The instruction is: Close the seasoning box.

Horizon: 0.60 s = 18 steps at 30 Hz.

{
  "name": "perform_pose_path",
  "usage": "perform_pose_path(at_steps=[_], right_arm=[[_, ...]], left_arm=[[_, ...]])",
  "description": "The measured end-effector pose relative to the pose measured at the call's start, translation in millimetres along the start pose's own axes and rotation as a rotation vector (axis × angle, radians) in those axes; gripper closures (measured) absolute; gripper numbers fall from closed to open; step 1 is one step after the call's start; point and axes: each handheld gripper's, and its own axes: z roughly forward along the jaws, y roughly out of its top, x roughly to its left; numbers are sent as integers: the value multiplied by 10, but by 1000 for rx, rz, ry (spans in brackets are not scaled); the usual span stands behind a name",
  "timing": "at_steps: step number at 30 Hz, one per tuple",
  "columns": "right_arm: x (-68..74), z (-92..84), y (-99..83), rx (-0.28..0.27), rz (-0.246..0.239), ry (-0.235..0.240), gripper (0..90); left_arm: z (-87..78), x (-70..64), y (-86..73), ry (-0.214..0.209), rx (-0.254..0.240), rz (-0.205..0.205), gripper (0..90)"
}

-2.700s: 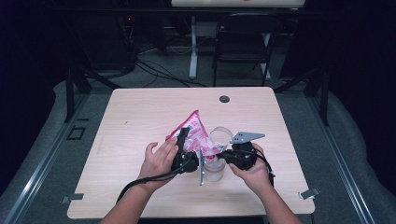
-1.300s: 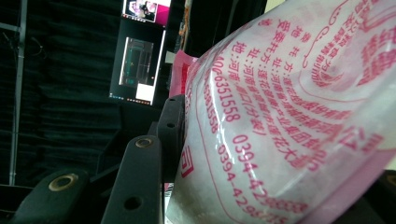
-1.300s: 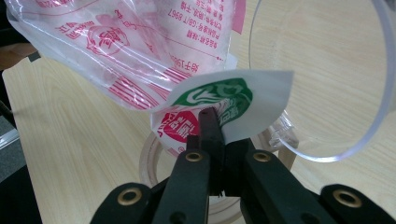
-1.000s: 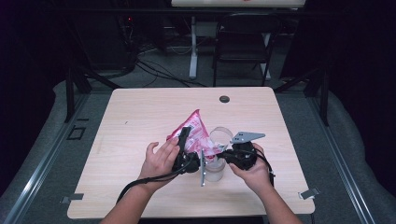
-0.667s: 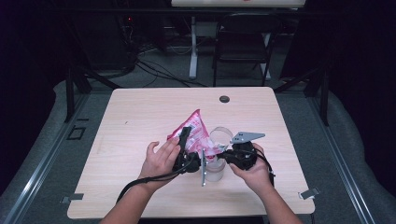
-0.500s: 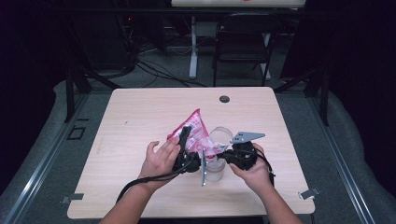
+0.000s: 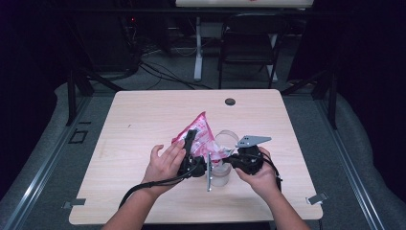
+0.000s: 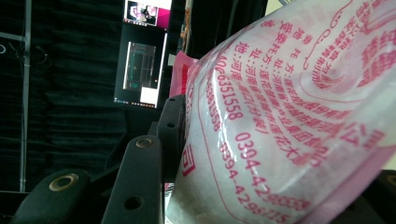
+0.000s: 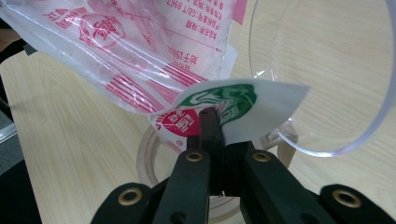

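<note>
High view: both forearms come in from the near edge of the desk [image 7: 143, 115] and meet near its middle, the hands close together with the bag [image 7: 203, 136] between them. The left hand [image 7: 165, 163] lies on its side, thumb up, wrist bent inward, and the left gripper [image 7: 190, 143] points up and away from the person along the bag's near face. The right hand [image 7: 261, 175] cups its tool from below and behind; the right gripper [image 7: 229, 160] points level toward the left hand, its grey plate [image 7: 253, 140] above the knuckles.

The bag is pink and clear, held off the desk and tilted, its upper corner up and away from the left fingers and its lower corner at the right fingers. A clear cup [image 7: 224, 158] stands on the desk right under that lower corner, between the two grippers.

Left gripper view: the bag [image 8: 289, 116] bulges against the left fingers [image 8: 140, 186]; one finger presses its side, the other is hidden behind the plastic, so the bag sits clamped in a half-wide hold.

Right gripper view: the right fingers [image 9: 208, 128] are pressed together on the bag's [image 9: 154, 51] folded corner, which bears a green and a red mark. The cup's rim [image 9: 322, 144] curves just beyond and beside the fingertips, the corner hanging over it.
</note>
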Motion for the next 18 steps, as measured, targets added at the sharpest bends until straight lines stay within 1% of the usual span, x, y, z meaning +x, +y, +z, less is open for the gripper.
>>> perform_pose_path(at_steps=[18], right_arm=[[3,-2,1,1,0,3,900]], left_arm=[[-3,35,21,-15,8,22,643]])
